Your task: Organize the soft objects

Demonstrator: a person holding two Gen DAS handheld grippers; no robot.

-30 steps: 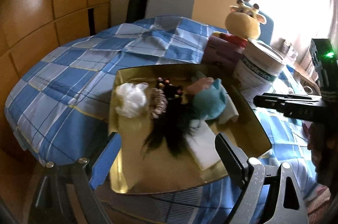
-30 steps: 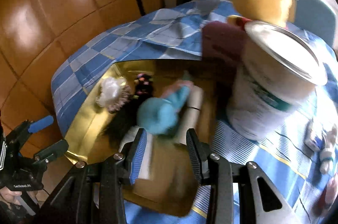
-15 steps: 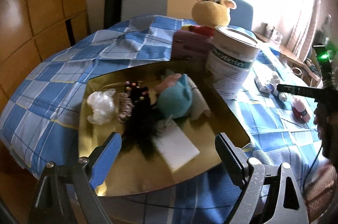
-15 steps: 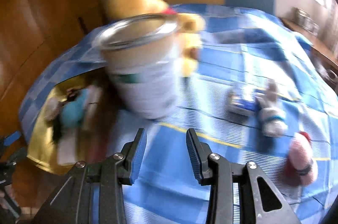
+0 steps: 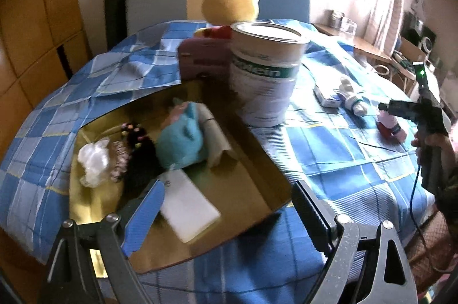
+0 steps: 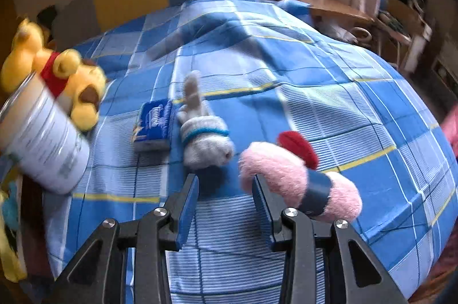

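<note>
Pink plush (image 6: 297,183) and one grey sock (image 6: 204,137) lie before right tool (image 6: 226,206), jaws apart, empty.

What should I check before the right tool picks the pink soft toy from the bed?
1. Right tool empty: ok, nothing between its fingers.
2. Jaws wide enough for the pink toy: not ok, gap looks narrower than the toy.
3. Toy centred in the jaws: not ok, it lies right of the gap, by the right finger.
4. Neighbours clear: ok, the grey rolled sock lies apart from it.
5. Gold tray has free space: ok.
6. Left tool out of the way: ok, open over the tray.
</note>
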